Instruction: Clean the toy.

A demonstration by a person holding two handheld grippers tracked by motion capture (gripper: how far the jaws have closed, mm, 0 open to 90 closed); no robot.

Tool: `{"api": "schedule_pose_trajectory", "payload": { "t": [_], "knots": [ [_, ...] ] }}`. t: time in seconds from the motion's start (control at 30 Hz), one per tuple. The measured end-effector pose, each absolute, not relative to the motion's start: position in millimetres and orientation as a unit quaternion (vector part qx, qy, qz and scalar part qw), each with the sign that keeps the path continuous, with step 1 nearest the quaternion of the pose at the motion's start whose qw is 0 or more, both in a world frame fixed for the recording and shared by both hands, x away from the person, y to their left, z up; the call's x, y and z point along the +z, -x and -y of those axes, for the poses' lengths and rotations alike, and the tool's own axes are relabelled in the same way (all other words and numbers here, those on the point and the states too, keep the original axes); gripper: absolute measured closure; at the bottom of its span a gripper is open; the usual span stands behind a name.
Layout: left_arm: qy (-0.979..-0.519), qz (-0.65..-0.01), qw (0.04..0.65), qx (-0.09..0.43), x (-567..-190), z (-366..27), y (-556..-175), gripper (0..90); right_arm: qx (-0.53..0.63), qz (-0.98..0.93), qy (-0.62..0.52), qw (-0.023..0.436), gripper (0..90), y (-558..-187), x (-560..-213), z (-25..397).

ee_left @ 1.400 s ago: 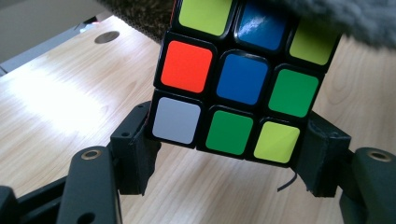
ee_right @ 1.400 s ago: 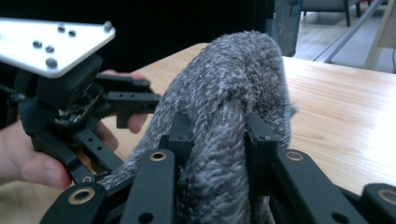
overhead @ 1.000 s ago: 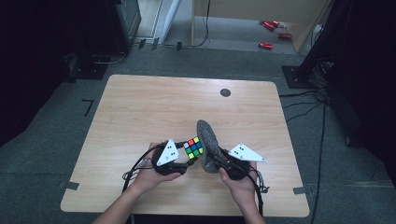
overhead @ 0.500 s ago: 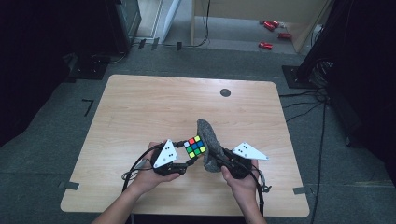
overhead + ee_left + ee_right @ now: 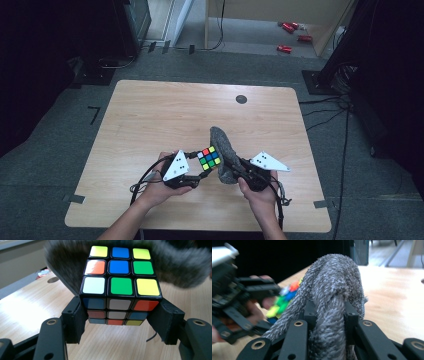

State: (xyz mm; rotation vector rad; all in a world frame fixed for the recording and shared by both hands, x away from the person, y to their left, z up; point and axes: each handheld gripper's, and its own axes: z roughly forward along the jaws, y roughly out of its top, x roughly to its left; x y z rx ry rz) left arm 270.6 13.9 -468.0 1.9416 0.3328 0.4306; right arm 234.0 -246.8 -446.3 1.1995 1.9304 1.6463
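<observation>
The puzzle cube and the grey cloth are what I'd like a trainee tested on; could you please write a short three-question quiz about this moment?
1. True or false: the left gripper clamps the puzzle cube by two opposite sides.
2. What does the right gripper hold? A) a sponge B) the grey cloth C) nothing
3. In the left gripper view, what colour is the middle square of the cube's top face?

Key:
1. True; a jaw presses each side, and the cube is off the table.
2. B; the jaws pinch a fold of it.
3. Blue.
</observation>
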Motion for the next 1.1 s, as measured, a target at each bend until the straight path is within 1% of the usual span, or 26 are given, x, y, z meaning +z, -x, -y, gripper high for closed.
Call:
{"api": "schedule_pose_trajectory", "payload": {
  "t": [0.1,0.23,0.3,0.47,0.67,0.83,1.0,1.1],
  "knots": [
    [-0.810,-0.137,0.543,0.175,-466,-15,-270,35.5,0.581,-0.680,-0.415,0.171,72.6,-233,-443,246],
    [-0.809,-0.139,0.544,0.175,-465,-15,-270,35.5,0.568,-0.684,-0.428,0.163,72.5,-237,-451,250],
    [-0.809,-0.141,0.543,0.177,-465,-15,-270,35.5,0.559,-0.686,-0.435,0.167,72.4,-239,-455,252],
    [-0.807,-0.149,0.542,0.179,-465,-18,-273,35.5,0.535,-0.683,-0.452,0.207,72.2,-243,-457,265],
    [-0.806,-0.159,0.542,0.179,-465,-20,-275,35.5,0.521,-0.664,-0.484,0.232,72.3,-247,-459,288],
    [-0.806,-0.174,0.537,0.179,-468,-23,-280,35.5,0.504,-0.665,-0.490,0.251,72.2,-249,-462,295],
    [-0.805,-0.186,0.534,0.180,-469,-26,-284,35.5,0.457,-0.678,-0.492,0.299,71.8,-251,-470,301],
    [-0.805,-0.194,0.531,0.179,-471,-27,-286,35.5,0.443,-0.679,-0.501,0.303,71.7,-253,-477,305]
  ]
}}
